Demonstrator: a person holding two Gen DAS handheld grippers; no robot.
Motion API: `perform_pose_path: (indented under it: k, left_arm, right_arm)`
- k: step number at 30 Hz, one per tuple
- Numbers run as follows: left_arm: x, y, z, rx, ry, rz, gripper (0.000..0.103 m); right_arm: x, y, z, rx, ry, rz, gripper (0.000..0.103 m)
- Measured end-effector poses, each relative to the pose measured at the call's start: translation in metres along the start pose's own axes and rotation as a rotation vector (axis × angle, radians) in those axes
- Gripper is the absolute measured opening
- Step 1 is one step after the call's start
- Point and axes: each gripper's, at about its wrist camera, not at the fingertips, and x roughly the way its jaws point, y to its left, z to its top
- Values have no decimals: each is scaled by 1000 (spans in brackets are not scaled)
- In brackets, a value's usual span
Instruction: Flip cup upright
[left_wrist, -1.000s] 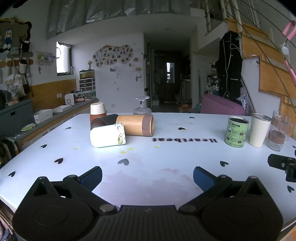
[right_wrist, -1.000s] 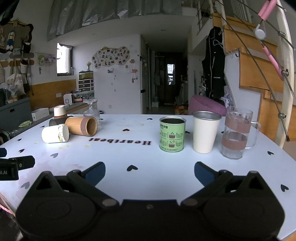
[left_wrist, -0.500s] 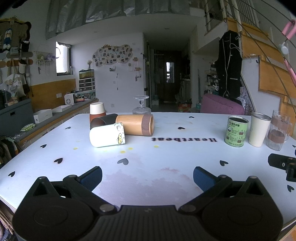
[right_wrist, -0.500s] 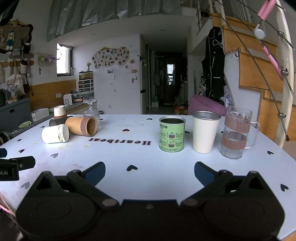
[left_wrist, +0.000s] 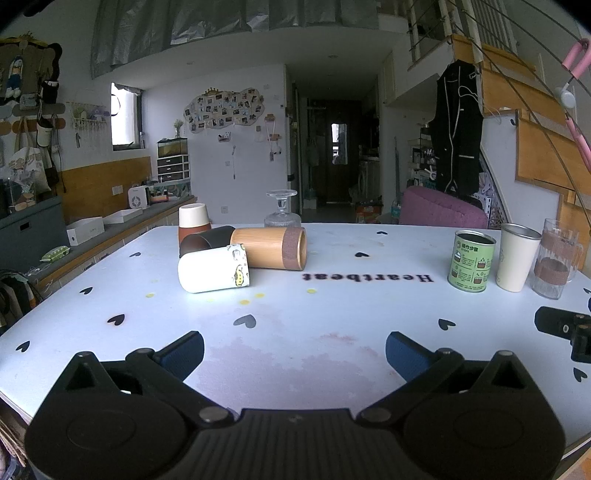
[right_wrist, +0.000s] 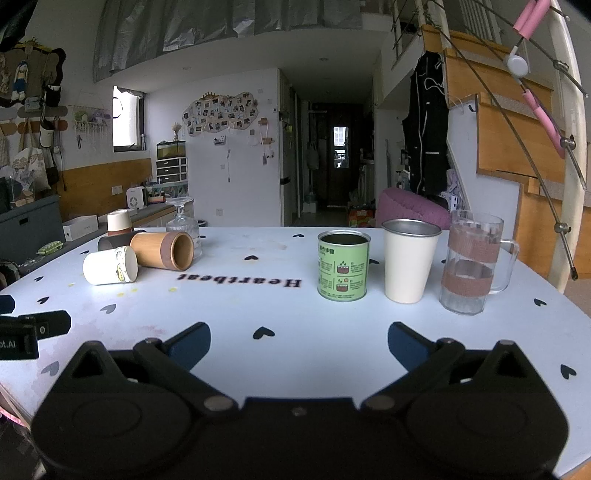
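Observation:
A white cup with a cartoon print (left_wrist: 213, 268) lies on its side on the white table (left_wrist: 332, 314); it also shows in the right wrist view (right_wrist: 110, 265). Behind it lie a bamboo cup (left_wrist: 271, 247) (right_wrist: 162, 250) and a dark brown cup (left_wrist: 204, 240) on their sides. A brown-and-white cup (left_wrist: 193, 222) and a stemmed glass (left_wrist: 282, 212) stand upside down farther back. My left gripper (left_wrist: 294, 350) is open and empty, well short of the white cup. My right gripper (right_wrist: 298, 345) is open and empty, facing the upright cups.
A green tin (right_wrist: 343, 270), a cream metal cup (right_wrist: 409, 265) and a glass mug with brown bands (right_wrist: 472, 263) stand upright on the table's right side. The other gripper's body shows at the frame edges (left_wrist: 565, 328) (right_wrist: 29, 328). A counter (left_wrist: 92, 229) runs along the left.

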Motion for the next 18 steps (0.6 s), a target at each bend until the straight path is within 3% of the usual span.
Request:
perform_pose_path:
  k: [11,18]
  left_arm:
    - [7,6,0,-8,-6,-30,103]
    - [22,17,13,-15,-29,-11,103]
  right_arm:
    - [0,0,0,1,0,1,103]
    - [-2,-7,3,3,-1,1,103]
